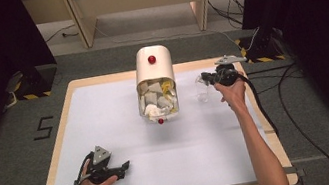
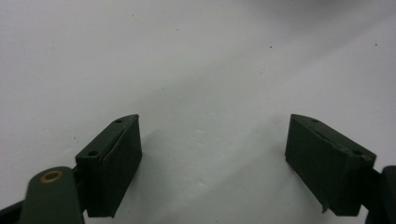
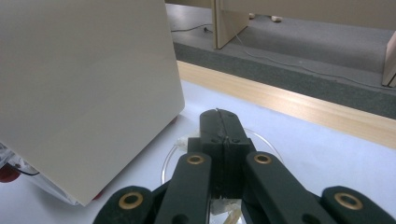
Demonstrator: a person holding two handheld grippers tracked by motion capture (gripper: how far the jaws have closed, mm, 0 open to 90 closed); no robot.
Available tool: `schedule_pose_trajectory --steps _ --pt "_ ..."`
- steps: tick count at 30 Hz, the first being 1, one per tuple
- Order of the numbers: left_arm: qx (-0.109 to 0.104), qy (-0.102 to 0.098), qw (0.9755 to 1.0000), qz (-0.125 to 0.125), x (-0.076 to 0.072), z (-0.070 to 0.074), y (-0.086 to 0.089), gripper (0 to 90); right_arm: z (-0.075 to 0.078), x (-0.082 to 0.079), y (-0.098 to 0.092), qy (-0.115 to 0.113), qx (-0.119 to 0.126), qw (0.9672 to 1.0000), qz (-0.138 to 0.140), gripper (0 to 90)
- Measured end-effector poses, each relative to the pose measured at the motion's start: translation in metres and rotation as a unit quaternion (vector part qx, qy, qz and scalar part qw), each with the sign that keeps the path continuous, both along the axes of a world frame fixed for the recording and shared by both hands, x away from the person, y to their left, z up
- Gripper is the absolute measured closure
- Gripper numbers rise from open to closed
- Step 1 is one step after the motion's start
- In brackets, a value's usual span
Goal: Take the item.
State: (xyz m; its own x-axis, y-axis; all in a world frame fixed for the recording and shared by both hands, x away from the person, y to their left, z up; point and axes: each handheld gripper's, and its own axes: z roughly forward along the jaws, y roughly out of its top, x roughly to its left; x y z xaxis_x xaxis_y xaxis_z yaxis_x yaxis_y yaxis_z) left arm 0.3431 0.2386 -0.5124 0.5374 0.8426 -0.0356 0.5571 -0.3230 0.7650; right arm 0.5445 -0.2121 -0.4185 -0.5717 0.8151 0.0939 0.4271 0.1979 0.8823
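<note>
Right tool (image 3: 219, 140), jaws pinched shut on the rim of a clear plastic cup (image 1: 202, 88), sits just right of the cream bin (image 1: 155, 81); left tool (image 2: 215, 154) gapes empty, well apart.

The bin (image 1: 153, 69) is cream with a red knob (image 1: 151, 59) on top and a second red knob (image 1: 160, 121) at its 6 o'clock edge; inside lie white and yellow scraps (image 1: 157, 98). At its 3 o'clock stands a clear cup (image 1: 201, 89). Both the left gripper (image 1: 123, 168) and right gripper (image 1: 206, 77) are black with brass rivets. The mat (image 1: 107, 127) is pale lilac-white, the table (image 1: 66, 106) rim light wood.
</note>
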Motion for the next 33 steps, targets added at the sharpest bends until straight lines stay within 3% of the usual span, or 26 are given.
schedule_pose_trajectory --steps 13,21,33 --pt "0.0 0.0 1.0 0.0 0.0 0.0 0.0 18.0 -0.0009 -0.0003 -0.0019 0.003 0.0 1.0 0.002 89.8" --pt "0.0 0.0 1.0 0.0 0.0 0.0 0.0 18.0 0.0015 -0.0003 -0.0017 0.002 0.012 0.9999 -0.004 72.3" --pt "0.0 0.0 1.0 0.0 0.0 0.0001 0.0002 18.1 0.0061 -0.0038 0.0024 0.004 -0.003 0.9999 -0.009 51.6"
